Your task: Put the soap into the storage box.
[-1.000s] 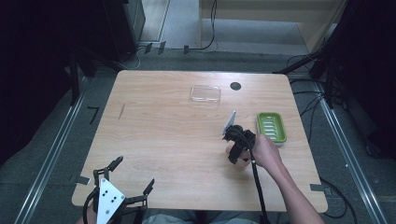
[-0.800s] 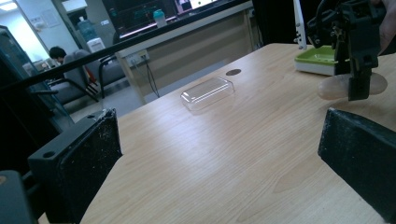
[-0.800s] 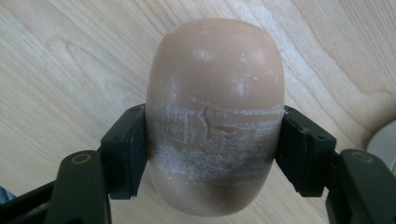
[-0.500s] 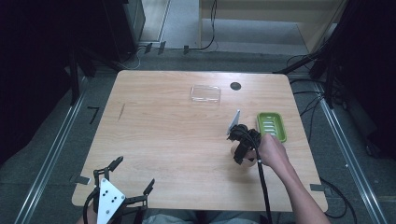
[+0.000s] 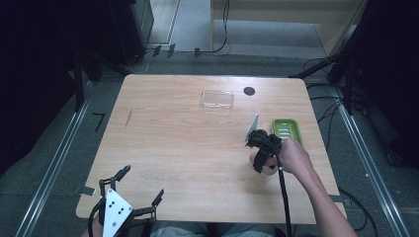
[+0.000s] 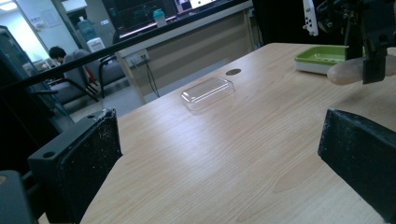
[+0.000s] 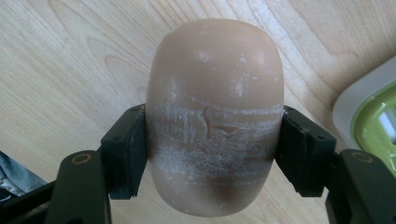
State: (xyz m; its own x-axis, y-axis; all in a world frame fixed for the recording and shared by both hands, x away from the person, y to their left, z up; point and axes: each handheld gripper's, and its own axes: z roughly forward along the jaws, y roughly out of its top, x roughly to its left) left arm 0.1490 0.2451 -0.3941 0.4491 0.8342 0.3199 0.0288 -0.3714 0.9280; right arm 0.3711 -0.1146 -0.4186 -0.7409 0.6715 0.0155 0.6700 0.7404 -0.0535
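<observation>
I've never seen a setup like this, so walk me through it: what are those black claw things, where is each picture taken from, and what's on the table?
The claws are hand-held grippers, one in each of a person's hands. The high view looks down on a wooden table. The other two pictures come from cameras riding on the grippers. The right gripper is clamped on a tan, rounded bar, probably soap, just above the wood. The left gripper rests open at the near edge, holding nothing. Also on the table: a green soap dish beside the right hand, and a clear plastic lid farther back.
</observation>
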